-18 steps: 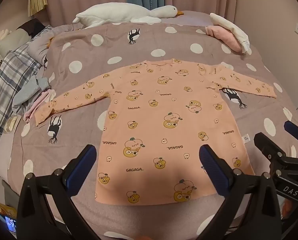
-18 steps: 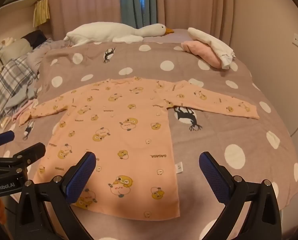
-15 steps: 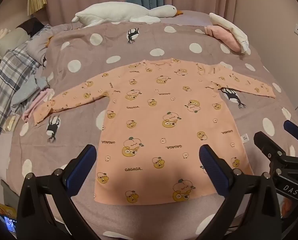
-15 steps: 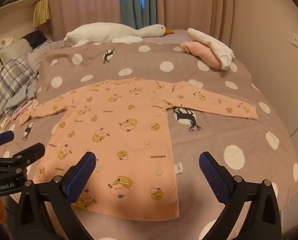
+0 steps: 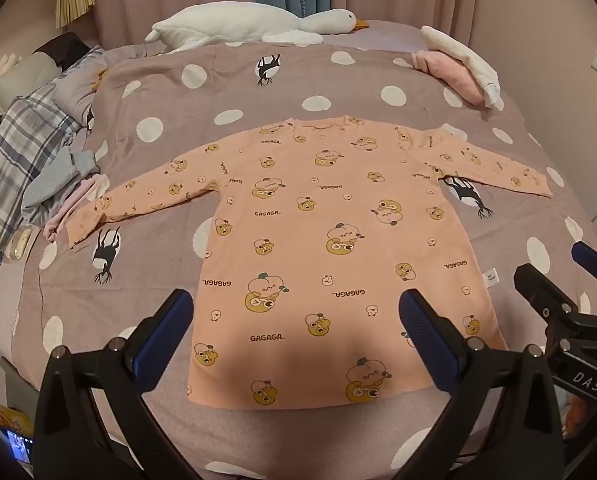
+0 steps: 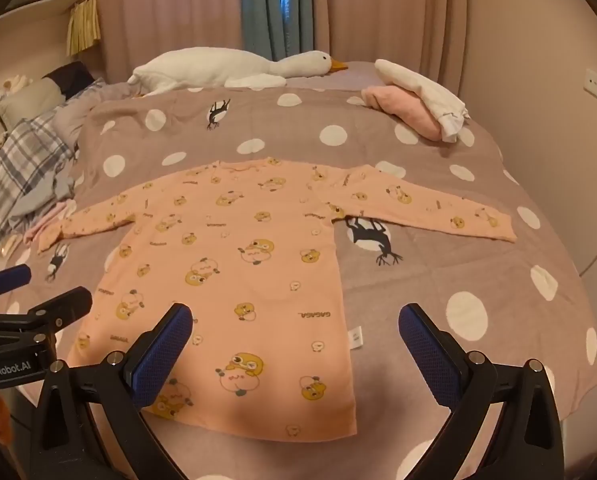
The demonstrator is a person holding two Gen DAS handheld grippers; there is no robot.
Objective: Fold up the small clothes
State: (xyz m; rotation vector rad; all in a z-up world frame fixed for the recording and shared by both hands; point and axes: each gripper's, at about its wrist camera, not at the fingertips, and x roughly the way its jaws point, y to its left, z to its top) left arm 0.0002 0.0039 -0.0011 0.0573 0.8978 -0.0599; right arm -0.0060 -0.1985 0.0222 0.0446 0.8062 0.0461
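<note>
A small pink long-sleeved shirt [image 5: 330, 248] with cartoon prints lies flat on the bed, both sleeves spread out, hem toward me. It also shows in the right wrist view [image 6: 234, 280]. My left gripper [image 5: 296, 332] is open and empty, held above the shirt's hem. My right gripper [image 6: 294, 344] is open and empty, above the shirt's lower right corner. The right gripper shows at the right edge of the left wrist view [image 5: 558, 288]; the left gripper shows at the left edge of the right wrist view [image 6: 30, 304].
The bed has a mauve polka-dot cover [image 5: 226, 92]. A white goose plush [image 5: 258, 28] lies at the far end. Folded pink and white clothes [image 5: 458, 68] sit far right. A plaid blanket and loose clothes [image 5: 30, 152] lie on the left.
Both grippers have drawn back and up slightly; the shirt sits a little lower and farther in view. Both stay open and the shirt has not moved.
</note>
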